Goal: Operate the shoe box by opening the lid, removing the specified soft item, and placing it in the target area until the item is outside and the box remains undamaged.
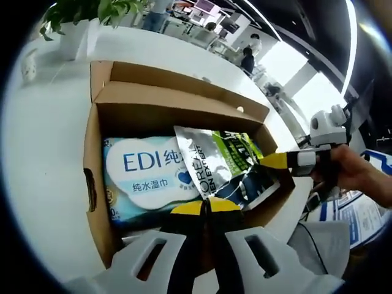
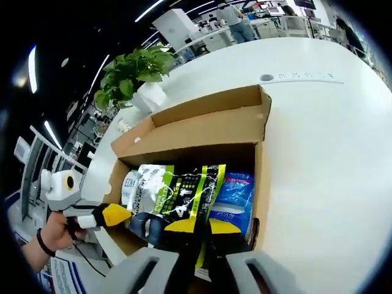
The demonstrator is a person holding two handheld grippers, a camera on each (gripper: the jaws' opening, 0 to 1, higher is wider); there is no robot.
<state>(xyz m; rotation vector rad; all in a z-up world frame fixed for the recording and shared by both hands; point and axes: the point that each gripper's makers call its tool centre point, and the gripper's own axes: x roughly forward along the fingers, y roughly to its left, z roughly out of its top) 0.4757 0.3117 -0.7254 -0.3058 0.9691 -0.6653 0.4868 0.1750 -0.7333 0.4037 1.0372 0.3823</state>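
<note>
An open cardboard shoe box [image 1: 98, 184] [image 2: 202, 131] lies on a white table, its lid folded back. Inside are a blue-and-white wet-wipes pack [image 1: 144, 171] [image 2: 236, 190] and a silver, green and black soft pouch [image 1: 214, 162] [image 2: 177, 193] resting on top of it. My left gripper [image 1: 206, 207] has its yellow-tipped jaws closed on the pouch's near corner; in the right gripper view it comes in from the left [image 2: 113, 214]. My right gripper [image 2: 203, 225] is shut on the pouch's opposite edge and appears in the left gripper view at the box's right wall [image 1: 278, 161].
A potted green plant [image 2: 138, 73] [image 1: 79, 15] stands on the white table [image 2: 324, 135] [image 1: 43, 159] beyond the box. A person's hand [image 1: 355, 171] holds the right gripper. Printed papers [image 1: 352, 217] lie off the table edge. People and desks fill the background.
</note>
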